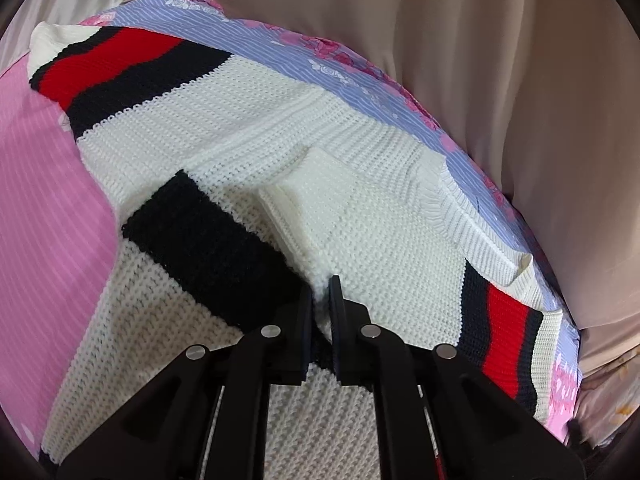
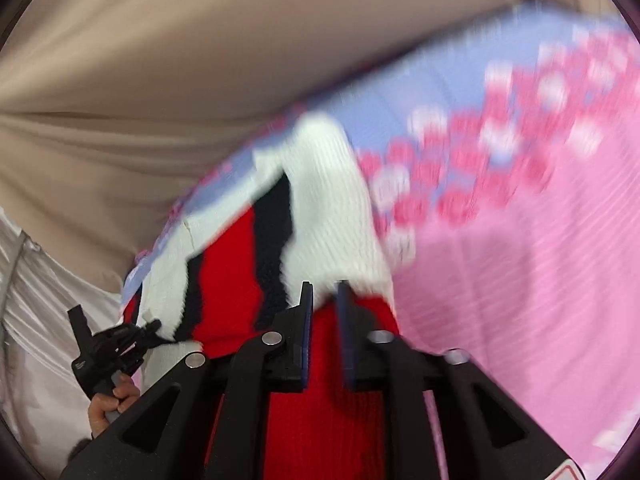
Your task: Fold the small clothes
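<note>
A white knit sweater (image 1: 280, 128) with black and red stripes lies spread on the bed, with one sleeve folded across its body. In the left wrist view my left gripper (image 1: 321, 296) is shut on a fold of white knit beside a black stripe. The right wrist view is blurred. There my right gripper (image 2: 325, 294) is shut on the sweater (image 2: 320, 208) at its red stripe, and the cloth bunches up towards the camera. The left gripper (image 2: 154, 328) shows at the lower left, held by a hand (image 2: 108, 404) and pinching the sweater's edge.
The bed is covered by a pink striped sheet (image 1: 48, 160) with a lilac band of pink roses (image 1: 340, 68). Beige draped fabric (image 1: 480, 80) hangs behind the bed's far edge. White cloth (image 2: 40, 280) fills the left side of the right wrist view.
</note>
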`<state>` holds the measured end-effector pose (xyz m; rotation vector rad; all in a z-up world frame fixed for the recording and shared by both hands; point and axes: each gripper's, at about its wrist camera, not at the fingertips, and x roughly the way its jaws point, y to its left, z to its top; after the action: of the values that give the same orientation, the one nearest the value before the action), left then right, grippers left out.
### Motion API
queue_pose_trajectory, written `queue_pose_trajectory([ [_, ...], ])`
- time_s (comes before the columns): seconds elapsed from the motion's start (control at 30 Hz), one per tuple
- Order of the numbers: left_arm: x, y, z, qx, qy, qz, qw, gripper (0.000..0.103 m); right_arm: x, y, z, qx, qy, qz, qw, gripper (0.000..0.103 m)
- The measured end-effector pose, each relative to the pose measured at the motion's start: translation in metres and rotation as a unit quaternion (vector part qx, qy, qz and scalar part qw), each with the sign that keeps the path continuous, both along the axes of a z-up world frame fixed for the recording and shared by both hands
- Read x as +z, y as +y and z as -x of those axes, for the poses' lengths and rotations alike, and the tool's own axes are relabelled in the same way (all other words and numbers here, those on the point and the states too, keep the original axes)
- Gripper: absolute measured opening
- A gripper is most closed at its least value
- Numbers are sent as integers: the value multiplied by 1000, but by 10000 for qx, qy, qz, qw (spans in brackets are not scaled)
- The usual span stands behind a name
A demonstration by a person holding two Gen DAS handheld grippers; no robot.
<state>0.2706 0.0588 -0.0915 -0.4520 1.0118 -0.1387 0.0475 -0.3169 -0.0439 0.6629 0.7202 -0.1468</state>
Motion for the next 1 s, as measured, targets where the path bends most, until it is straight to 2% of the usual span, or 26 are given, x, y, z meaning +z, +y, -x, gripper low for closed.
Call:
queue_pose_trajectory([
  [0.1, 0, -4, 1, -18, -53, -89, 9999, 9, 20, 16, -53, 705, 69, 485, 9963, 16],
  [0.13, 0, -5, 1, -21, -76, -127, 9999, 9, 19, 23, -77, 942, 123, 679, 9932, 16],
  [0.2, 0, -5, 2, -38, -108, -160, 9998, 9, 3, 23, -128, 1270, 501, 1090, 9846, 13],
  [0.23, 0, -4, 2, -65, -127, -161, 9998, 9, -9, 17, -144, 1253, 734, 1182, 9823, 12],
  [0.3, 0, -3, 1, -100, -144, -126, 9998, 9, -38, -13, -164, 773, 1141, 1263, 9824, 10],
  [0.33, -1, -2, 1, -131, -160, -89, 9997, 9, -48, -34, -163, 555, 1180, 1182, 9844, 0],
  [0.37, 0, 1, 3, -154, -157, -31, 9998, 10, -49, -46, -159, 479, 1020, 916, 9894, 0],
  [0.43, 1, 13, 4, -146, -80, 300, 9994, 16, -38, -49, -150, 260, 1076, 891, 9899, 0],
  [0.47, 5, 24, 7, -45, -67, 479, 9988, 26, -24, -41, -140, 209, 1016, 1045, 9891, 0],
  [0.5, 10, 39, 10, 107, -146, 651, 9977, 40, -11, -31, -129, 303, 878, 1088, 9897, 14],
  [0.53, 21, 66, 14, 383, -371, 842, 9950, 46, 4, -15, -115, 462, 700, 1122, 9901, 14],
  [0.6, 36, 112, 16, 900, -613, 912, 9899, 69, 21, 11, -88, 763, 537, 1228, 9880, 16],
  [0.67, 44, 180, 7, 1691, -682, 921, 9789, 82, 30, 45, -63, 1065, 438, 1264, 9853, 33],
  [0.7, 44, 204, 1, 1955, -641, 894, 9745, 83, 29, 64, -54, 1195, 443, 1266, 9837, 47],
  [0.73, 38, 242, -11, 2310, -516, 945, 9670, 83, 27, 76, -40, 1318, 468, 1227, 9825, 52],
  [0.83, 9, 313, -37, 3021, -58, 1405, 9429, 81, 7, 126, -11, 1790, 778, 1051, 9751, 52],
  [0.9, -12, 343, -51, 3308, 91, 1791, 9265, 74, -3, 149, -7, 2025, 973, 935, 9699, 52],
  [0.93, -11, 346, -56, 3362, 21, 1712, 9261, 72, -8, 165, -3, 2132, 1078, 899, 9669, 52],
  [0.97, -10, 348, -64, 3322, 12, 1597, 9296, 66, -11, 173, -2, 2204, 1127, 866, 9650, 52],
  [1.0, -10, 348, -70, 3225, 15, 1578, 9333, 51, -14, 180, -2, 2266, 1165, 821, 9635, 52],
])
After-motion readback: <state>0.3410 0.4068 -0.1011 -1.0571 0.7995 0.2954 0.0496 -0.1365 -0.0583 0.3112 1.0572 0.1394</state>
